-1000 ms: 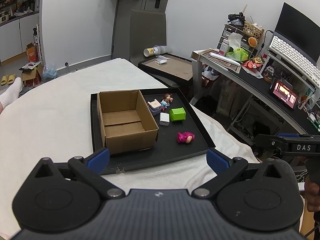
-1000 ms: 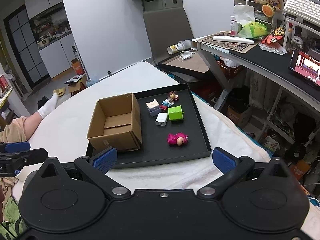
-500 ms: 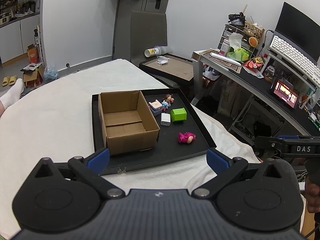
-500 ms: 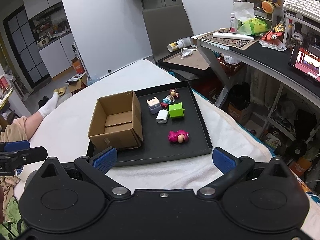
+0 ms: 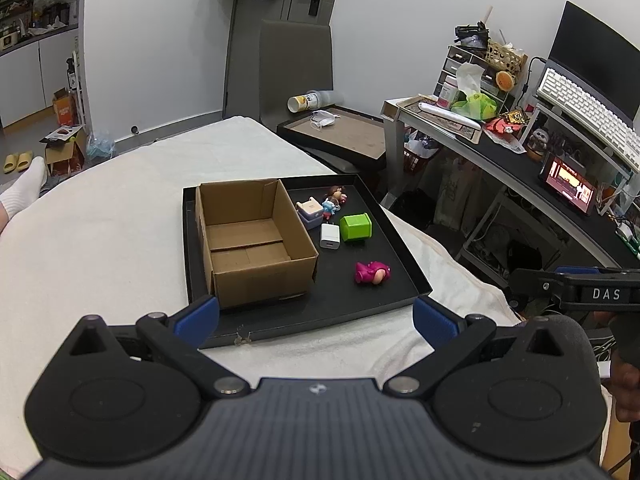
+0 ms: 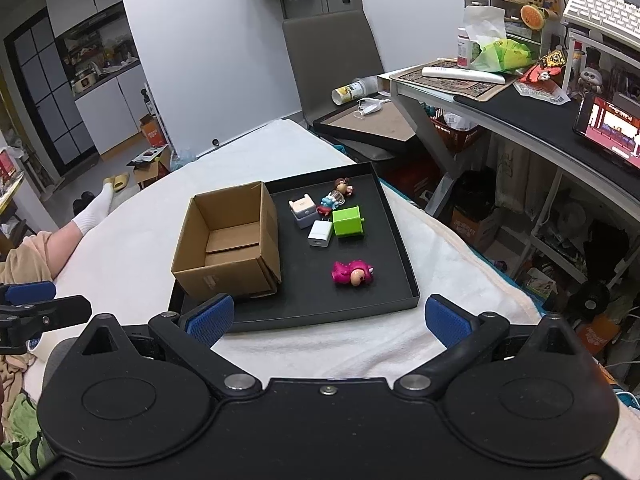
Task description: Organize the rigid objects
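A black tray (image 5: 404, 294) (image 6: 400, 240) lies on a white-covered bed. On its left side stands an open, empty cardboard box (image 5: 252, 240) (image 6: 228, 240). To the box's right lie a white charger (image 5: 329, 237) (image 6: 320, 234), a green cube (image 5: 355, 227) (image 6: 348, 221), a pale cube-shaped toy (image 5: 309, 211) (image 6: 302, 210), two small figurines (image 5: 335, 197) (image 6: 338, 194) and a pink toy (image 5: 372, 273) (image 6: 352, 273). My left gripper (image 5: 316, 318) and right gripper (image 6: 326, 318) both hover open at the tray's near edge, holding nothing.
A second tray (image 6: 372, 124) with a mask and a tipped cup sits beyond the bed by a grey chair (image 5: 296, 60). A cluttered desk (image 6: 540, 108) runs along the right. A person's socked foot (image 6: 94, 210) rests at the bed's left.
Both grippers have drifted slightly closer to the tray, so the tray and box look a little larger. Nothing on the tray has moved.
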{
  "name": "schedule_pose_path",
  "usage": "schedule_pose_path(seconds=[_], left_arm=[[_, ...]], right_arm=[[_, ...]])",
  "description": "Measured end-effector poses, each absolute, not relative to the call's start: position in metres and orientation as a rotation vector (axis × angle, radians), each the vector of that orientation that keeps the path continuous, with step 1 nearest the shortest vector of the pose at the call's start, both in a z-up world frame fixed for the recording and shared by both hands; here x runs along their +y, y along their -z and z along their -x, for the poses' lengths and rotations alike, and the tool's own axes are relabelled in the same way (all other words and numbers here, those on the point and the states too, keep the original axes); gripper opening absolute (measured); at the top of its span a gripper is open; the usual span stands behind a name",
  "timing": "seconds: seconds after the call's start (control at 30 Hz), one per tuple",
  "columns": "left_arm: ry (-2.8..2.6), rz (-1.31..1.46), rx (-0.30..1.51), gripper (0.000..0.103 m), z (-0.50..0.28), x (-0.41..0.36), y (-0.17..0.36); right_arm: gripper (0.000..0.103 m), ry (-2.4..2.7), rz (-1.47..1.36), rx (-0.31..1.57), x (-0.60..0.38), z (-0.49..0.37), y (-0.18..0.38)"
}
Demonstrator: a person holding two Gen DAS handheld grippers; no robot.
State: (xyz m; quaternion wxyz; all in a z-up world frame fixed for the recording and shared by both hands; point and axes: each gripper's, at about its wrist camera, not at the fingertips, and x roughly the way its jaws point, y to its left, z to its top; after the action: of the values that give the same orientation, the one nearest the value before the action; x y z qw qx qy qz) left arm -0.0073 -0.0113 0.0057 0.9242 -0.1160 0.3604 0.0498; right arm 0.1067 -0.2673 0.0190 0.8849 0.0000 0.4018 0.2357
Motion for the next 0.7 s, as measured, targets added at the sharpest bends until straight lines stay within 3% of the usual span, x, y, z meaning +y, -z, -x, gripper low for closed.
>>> schedule_pose_path(seconds=[0.7], left_arm=[[-0.109, 0.25, 0.741, 0.102, 0.0065, -0.0028, -0.0023]], right_arm=[[0.103, -0.485, -0.005, 0.853, -0.2656, -0.1114, -0.0163]])
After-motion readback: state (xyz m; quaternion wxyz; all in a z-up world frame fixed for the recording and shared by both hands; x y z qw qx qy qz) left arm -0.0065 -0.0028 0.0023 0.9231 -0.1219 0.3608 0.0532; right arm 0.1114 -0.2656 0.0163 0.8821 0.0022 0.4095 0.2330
